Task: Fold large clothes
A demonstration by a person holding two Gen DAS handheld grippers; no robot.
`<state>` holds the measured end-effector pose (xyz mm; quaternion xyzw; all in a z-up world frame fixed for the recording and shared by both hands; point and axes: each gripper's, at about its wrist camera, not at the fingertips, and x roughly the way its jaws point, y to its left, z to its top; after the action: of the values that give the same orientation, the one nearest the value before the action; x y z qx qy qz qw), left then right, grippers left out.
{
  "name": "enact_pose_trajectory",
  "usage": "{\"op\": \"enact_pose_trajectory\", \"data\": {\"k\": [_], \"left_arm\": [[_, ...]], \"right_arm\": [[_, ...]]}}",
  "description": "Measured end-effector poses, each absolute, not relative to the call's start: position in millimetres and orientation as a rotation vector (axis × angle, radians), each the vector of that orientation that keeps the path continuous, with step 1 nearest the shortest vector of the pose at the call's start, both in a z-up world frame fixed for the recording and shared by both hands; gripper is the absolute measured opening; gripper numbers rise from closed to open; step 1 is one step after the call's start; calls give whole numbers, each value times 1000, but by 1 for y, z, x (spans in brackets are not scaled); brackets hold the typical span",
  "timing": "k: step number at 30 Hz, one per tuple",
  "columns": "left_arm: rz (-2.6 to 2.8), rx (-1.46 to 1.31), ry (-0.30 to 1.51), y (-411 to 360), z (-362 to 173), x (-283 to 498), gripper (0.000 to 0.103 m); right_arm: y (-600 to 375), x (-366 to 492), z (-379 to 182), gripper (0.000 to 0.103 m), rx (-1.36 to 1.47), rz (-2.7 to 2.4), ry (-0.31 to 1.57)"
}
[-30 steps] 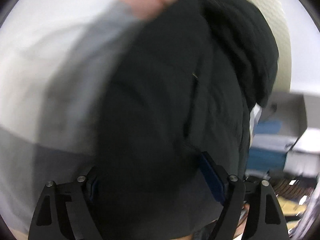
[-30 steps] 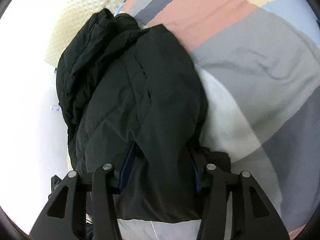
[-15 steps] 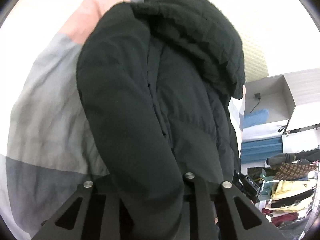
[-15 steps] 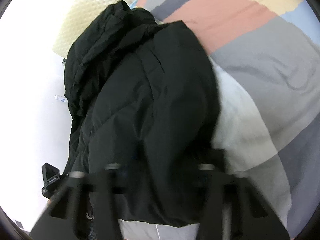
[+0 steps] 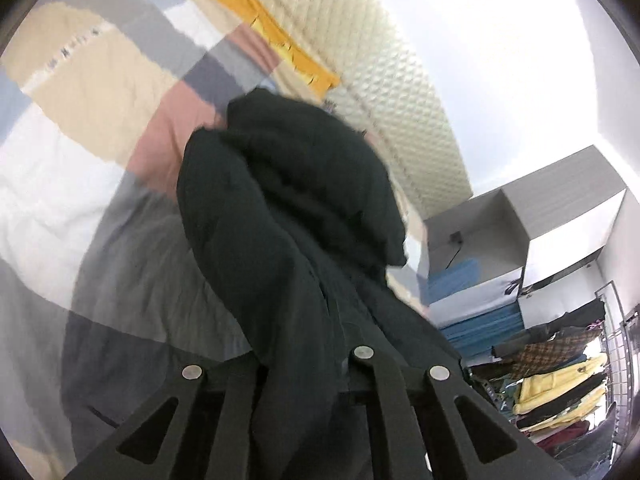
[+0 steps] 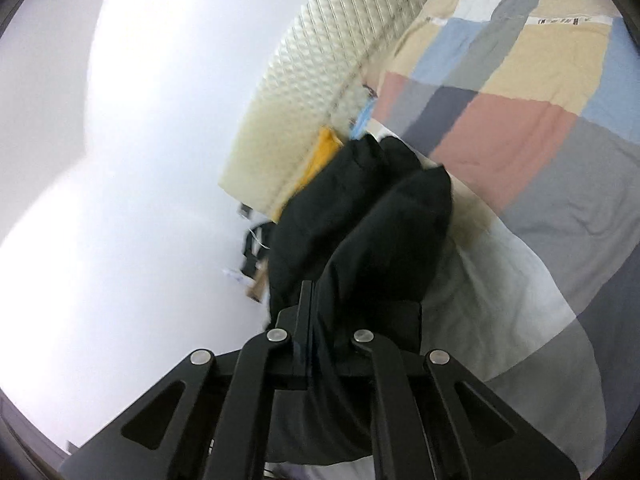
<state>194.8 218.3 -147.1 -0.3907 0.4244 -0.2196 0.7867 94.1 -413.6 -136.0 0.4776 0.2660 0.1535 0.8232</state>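
- We have both closed on the black jacket (image 5: 288,208): left claw (image 5: 304,364) and right claw (image 6: 320,344) now grip it.
- Since a second ago it lifted toward 12 o'clock off the bed (image 6: 540,208), ready to be folded over.

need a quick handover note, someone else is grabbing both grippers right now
Left hand-held gripper: shut on the black jacket, fabric bunched between its fingers.
Right hand-held gripper: shut on the same jacket.
Jacket: hangs from both grippers, lifted over the patchwork bedspread; its far end sits near the cream headboard and a yellow garment.
Done: both ends gripped and raised.
Left: lay it flat on the bed and make the folds; no neat fold is visible yet.
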Motion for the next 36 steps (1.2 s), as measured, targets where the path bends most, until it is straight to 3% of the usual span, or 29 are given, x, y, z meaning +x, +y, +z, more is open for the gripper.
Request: {"op": "enact_pose_trajectory", "data": {"k": [13,22,36], "left_arm": [[-514,-723,812,224,-25,116,5],[-530,-741,772,230,26,75,6],[-226,-676,883,196,37,231,7]], "right_arm": [[-430,20,-43,4,989,438,391],[-434,-22,12,4,915,462,298],[-429,144,45,5,796,149,471]]}}
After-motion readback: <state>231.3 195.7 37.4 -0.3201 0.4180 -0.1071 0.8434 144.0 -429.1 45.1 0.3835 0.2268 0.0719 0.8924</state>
